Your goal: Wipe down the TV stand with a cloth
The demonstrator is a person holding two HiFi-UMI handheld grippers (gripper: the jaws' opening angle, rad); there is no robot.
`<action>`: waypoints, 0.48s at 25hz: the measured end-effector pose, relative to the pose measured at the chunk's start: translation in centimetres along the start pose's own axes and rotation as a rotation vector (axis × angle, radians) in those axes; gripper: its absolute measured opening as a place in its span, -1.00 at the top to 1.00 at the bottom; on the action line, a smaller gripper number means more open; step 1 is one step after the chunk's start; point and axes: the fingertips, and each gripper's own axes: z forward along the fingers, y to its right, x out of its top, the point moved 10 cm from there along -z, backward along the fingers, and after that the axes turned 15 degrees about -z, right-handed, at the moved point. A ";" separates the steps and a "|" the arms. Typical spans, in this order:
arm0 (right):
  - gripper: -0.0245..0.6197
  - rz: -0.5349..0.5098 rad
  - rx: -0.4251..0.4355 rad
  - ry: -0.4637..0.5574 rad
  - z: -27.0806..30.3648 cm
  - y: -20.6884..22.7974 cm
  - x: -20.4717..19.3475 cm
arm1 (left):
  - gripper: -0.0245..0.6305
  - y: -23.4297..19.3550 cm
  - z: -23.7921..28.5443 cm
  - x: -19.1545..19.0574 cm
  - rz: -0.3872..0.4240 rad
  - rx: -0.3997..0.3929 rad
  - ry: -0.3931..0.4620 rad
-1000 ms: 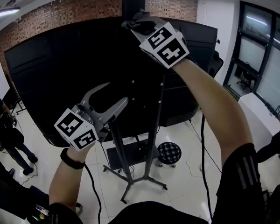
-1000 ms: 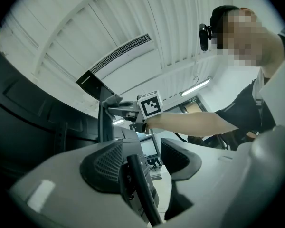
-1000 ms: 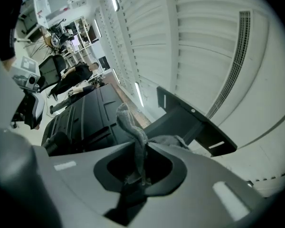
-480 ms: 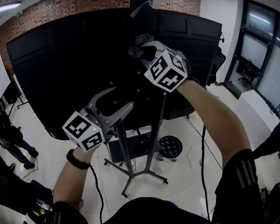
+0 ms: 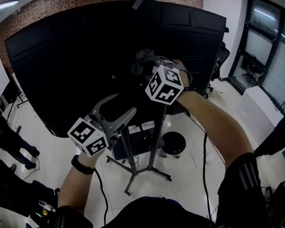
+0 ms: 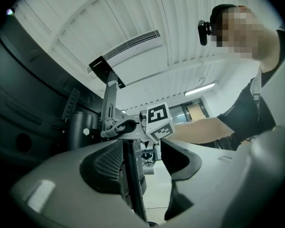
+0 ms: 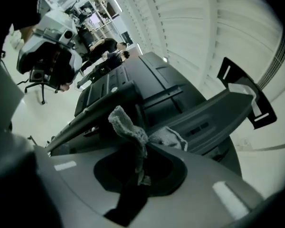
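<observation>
In the last 1 second the right gripper (image 5: 142, 64), pinching the grey cloth (image 7: 131, 130), has slid from the screen's (image 5: 61, 56) top down the TV stand (image 5: 156, 137), so wiping looks underway, while the left gripper (image 5: 119, 104) waits spread and empty.

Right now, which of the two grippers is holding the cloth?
The right gripper: its jaws are shut on the grey cloth. The left gripper's jaws stand apart.
</observation>
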 end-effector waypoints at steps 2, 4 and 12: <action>0.78 -0.028 0.028 -0.019 0.5 -1.5 0.1 | 0.11 -0.1 -0.2 -0.7 -0.015 0.004 -0.003; 0.78 -0.036 0.048 -0.039 0.9 -2.8 -0.2 | 0.11 -0.1 -0.4 -1.3 -0.028 0.008 -0.009; 0.78 -0.042 0.111 -0.060 2.5 -7.4 -0.8 | 0.11 -0.6 -0.9 -3.5 -0.071 0.029 -0.025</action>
